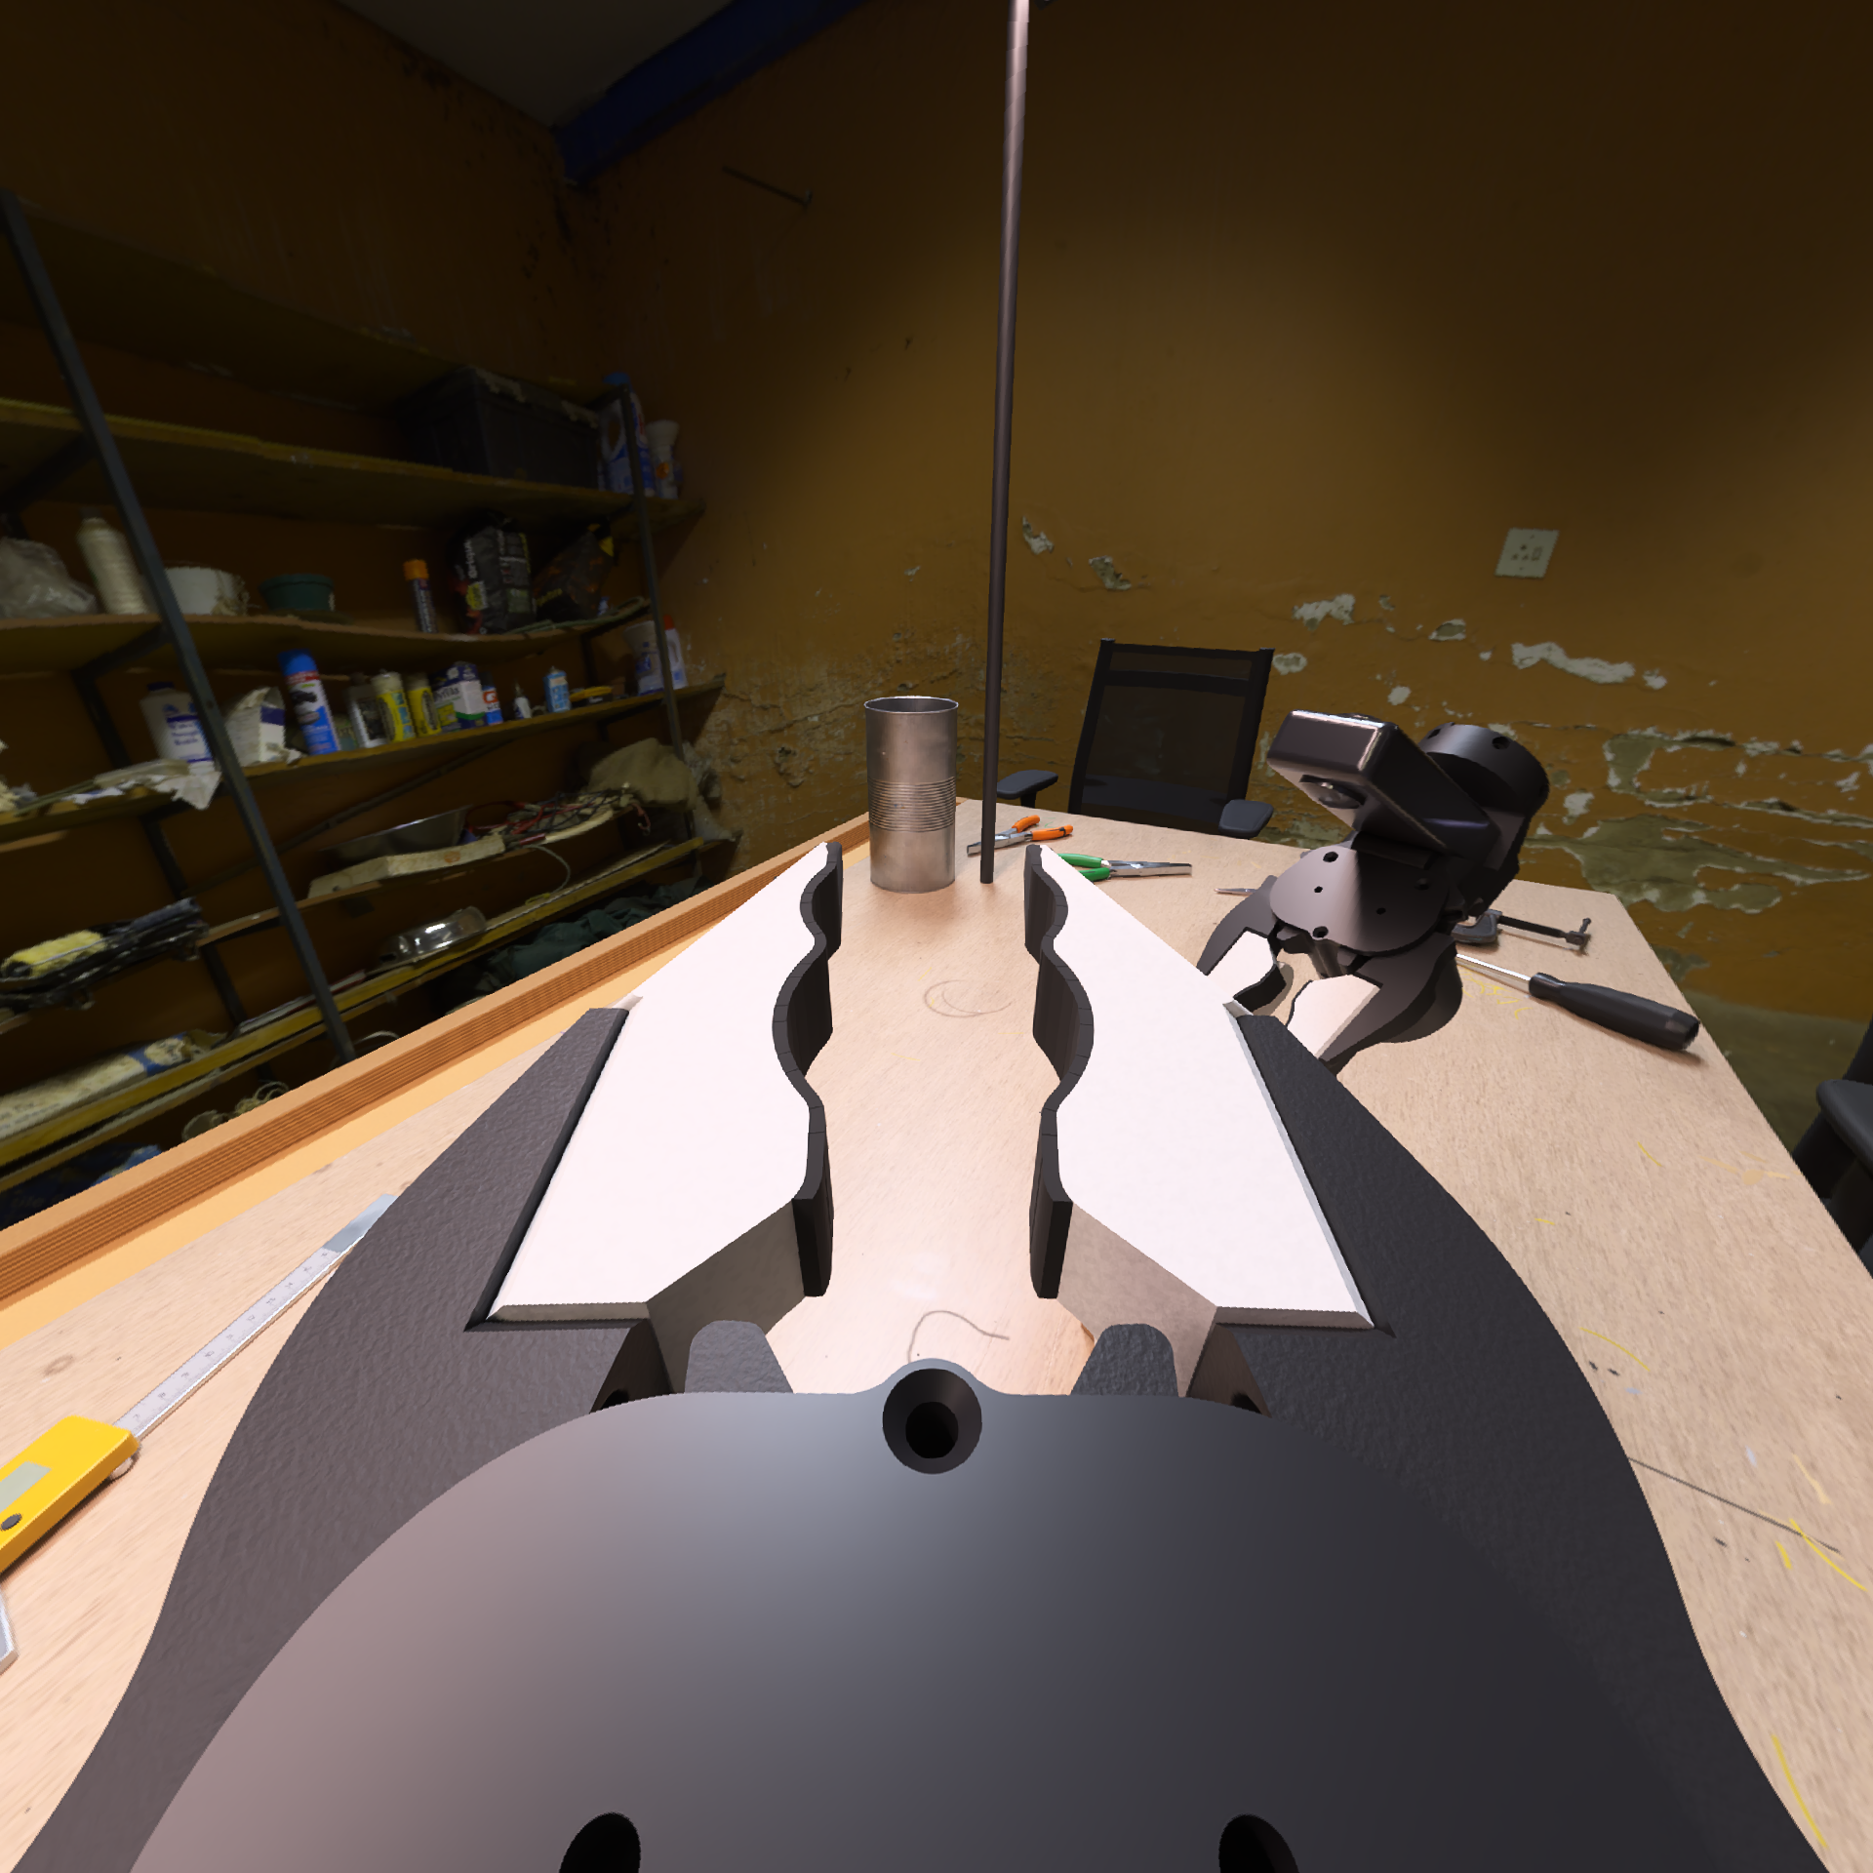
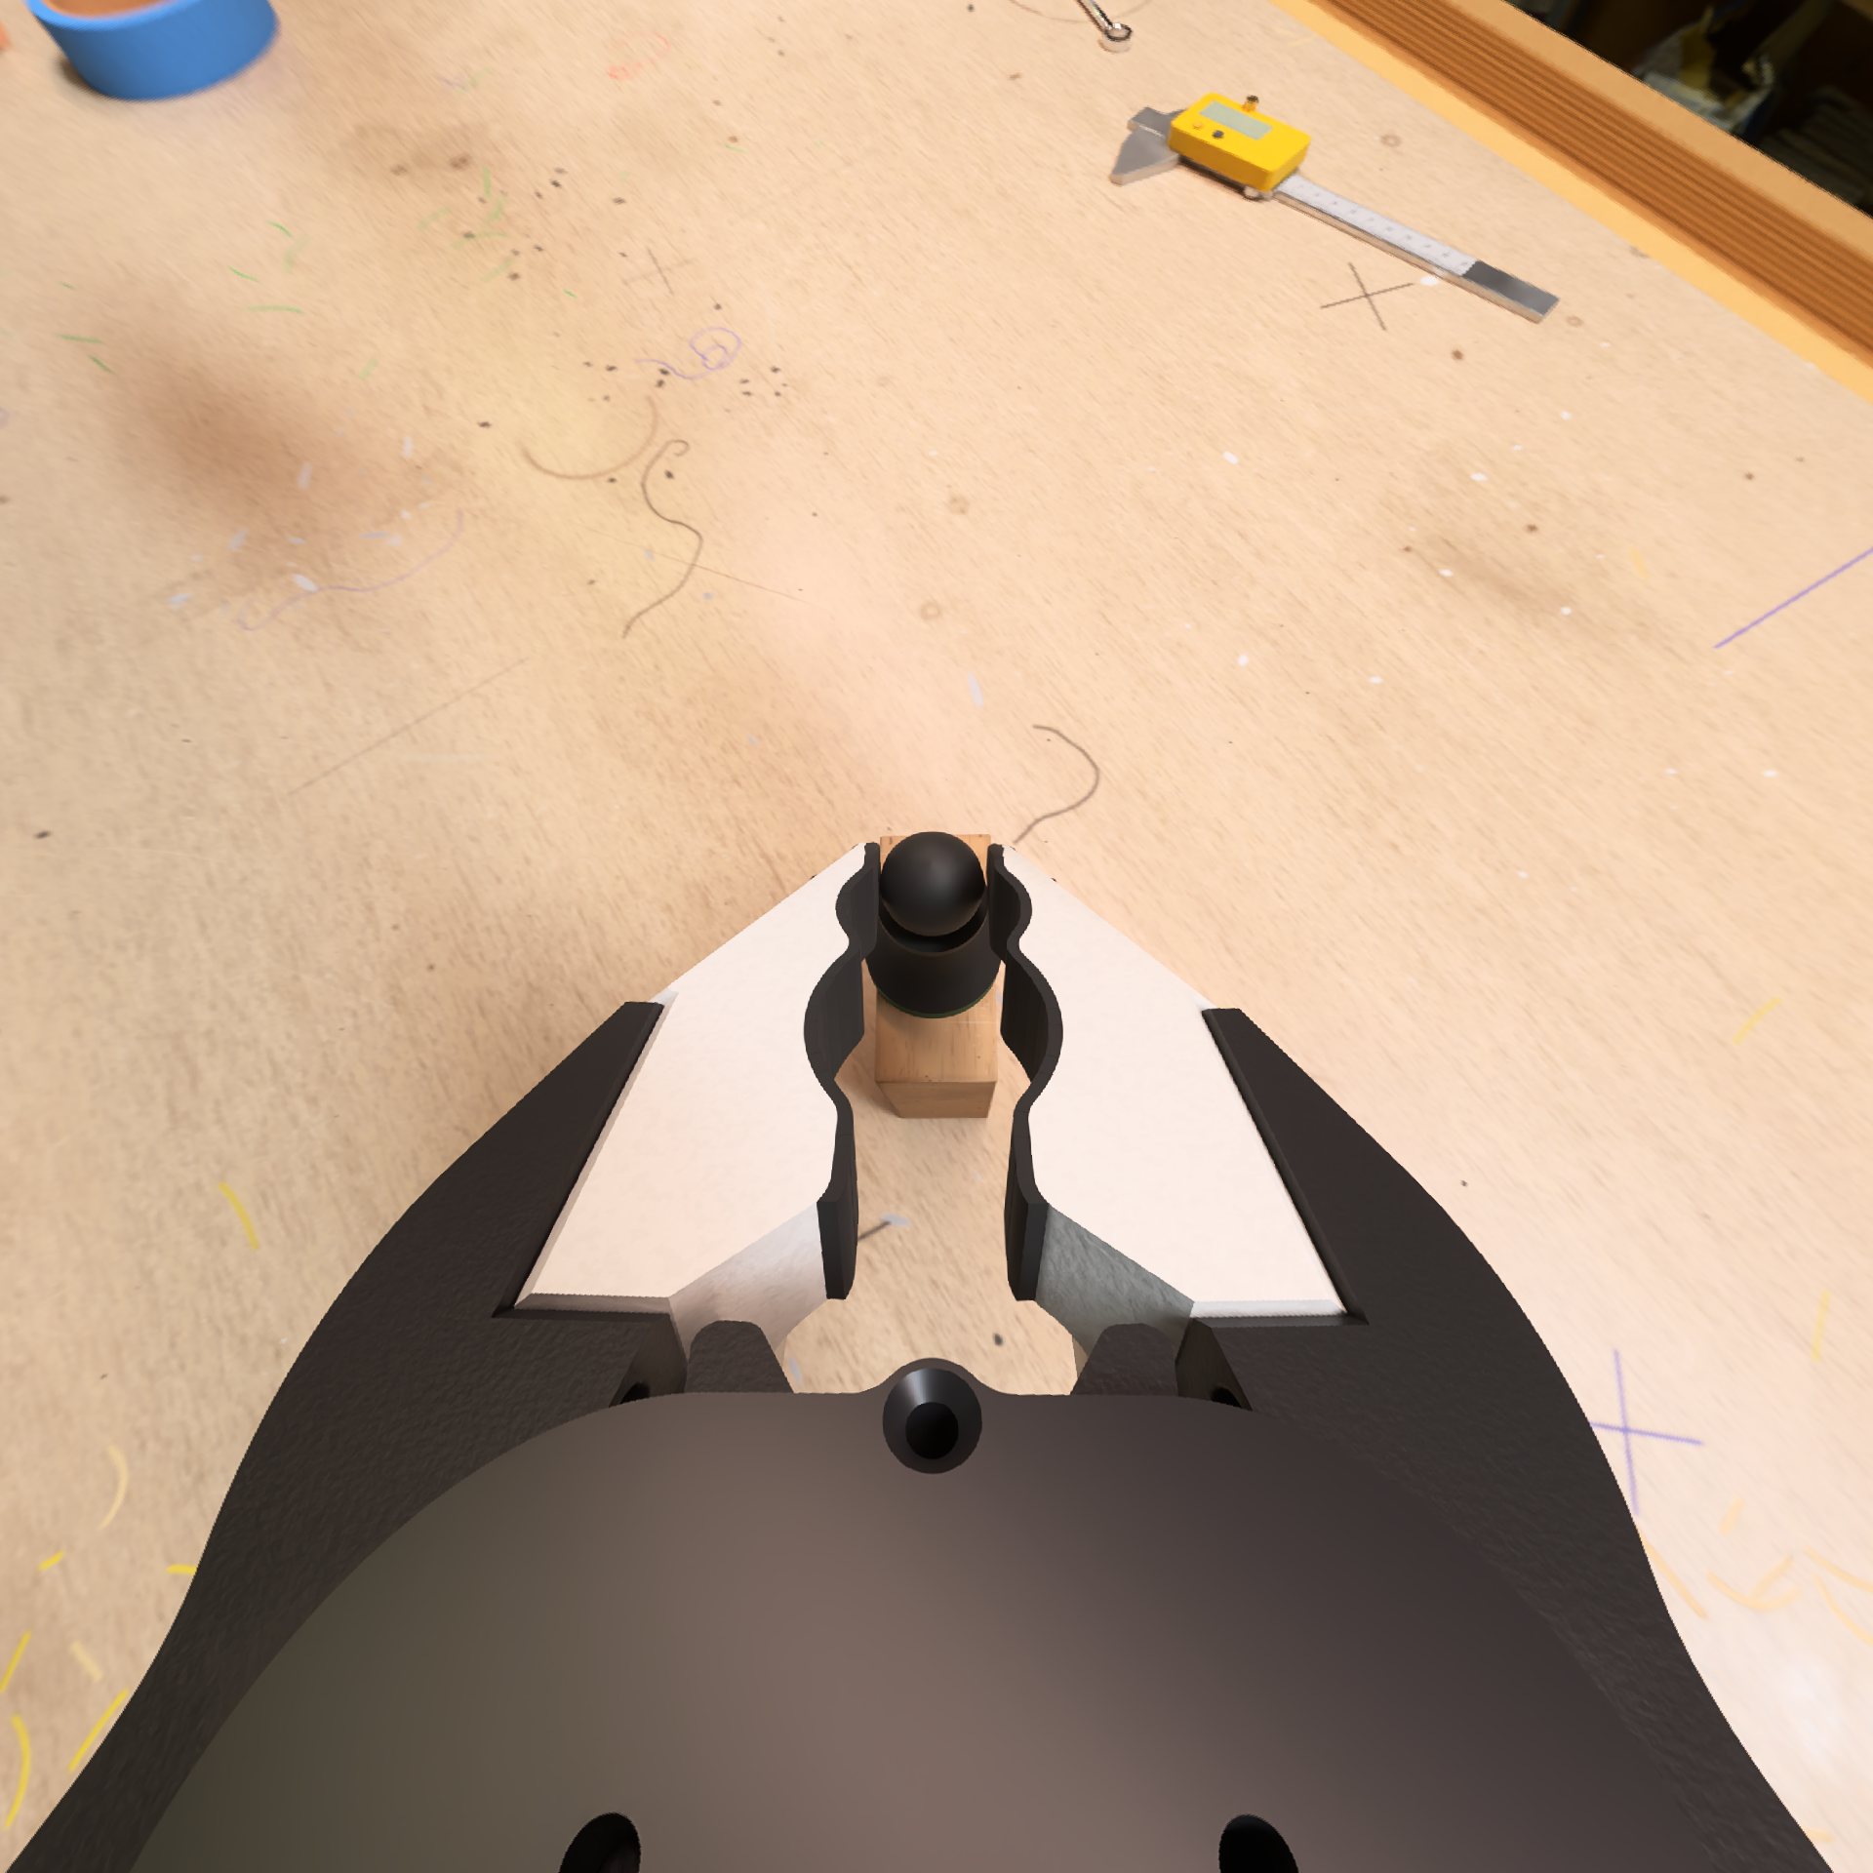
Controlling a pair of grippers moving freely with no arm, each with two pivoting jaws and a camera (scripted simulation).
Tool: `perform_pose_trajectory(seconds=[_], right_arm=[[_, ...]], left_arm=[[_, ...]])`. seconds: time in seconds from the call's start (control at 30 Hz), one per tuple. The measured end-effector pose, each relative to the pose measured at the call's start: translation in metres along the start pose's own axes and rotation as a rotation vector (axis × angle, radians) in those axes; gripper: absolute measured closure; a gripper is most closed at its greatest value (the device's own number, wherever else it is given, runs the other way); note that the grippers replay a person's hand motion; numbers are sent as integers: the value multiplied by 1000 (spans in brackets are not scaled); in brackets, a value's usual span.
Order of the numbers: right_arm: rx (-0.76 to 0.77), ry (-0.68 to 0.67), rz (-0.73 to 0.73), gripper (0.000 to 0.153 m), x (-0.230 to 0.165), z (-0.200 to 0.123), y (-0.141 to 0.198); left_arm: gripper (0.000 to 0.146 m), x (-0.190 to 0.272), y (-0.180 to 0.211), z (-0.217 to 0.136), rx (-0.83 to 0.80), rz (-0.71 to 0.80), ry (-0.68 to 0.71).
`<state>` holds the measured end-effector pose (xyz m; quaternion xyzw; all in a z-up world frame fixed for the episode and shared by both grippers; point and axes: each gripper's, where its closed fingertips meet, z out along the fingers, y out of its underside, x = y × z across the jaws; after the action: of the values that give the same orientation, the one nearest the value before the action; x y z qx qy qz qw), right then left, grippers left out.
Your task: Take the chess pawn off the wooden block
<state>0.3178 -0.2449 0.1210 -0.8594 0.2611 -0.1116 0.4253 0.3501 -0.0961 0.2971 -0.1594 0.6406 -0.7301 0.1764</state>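
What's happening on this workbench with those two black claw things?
The right tongs are closed around a black chess pawn that stands on a small wooden block on the plywood table, gripping it near its round head. Whether the pawn has lifted clear of the block is hard to tell. The left tongs hold nothing; they sit open, facing a metal can and a thin upright rod. A yellow digital caliper lies off to the side.

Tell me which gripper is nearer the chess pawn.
Right. The right gripper has its fingers on either side of the chess pawn; the left gripper hangs open well away, empty.
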Motion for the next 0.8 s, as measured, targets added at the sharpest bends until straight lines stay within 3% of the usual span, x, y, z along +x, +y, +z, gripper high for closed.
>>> perform_pose_trajectory(seconds=[0.17,0.47,0.67,0.8], right_arm=[[61,-33,3,133,-4,-4,-9],[170,-64,-37,133,-2,-23,-55],[201,56,-160,133,31,-65,-101],[217,160,-229,133,74,-100,-136]], left_arm=[[110,4,3,1,-17,3,27],[110,19,-13,-6,42,-14,105],[110,26,-33,-7,153,-2,95],[110,33,-55,26,195,73,86]])
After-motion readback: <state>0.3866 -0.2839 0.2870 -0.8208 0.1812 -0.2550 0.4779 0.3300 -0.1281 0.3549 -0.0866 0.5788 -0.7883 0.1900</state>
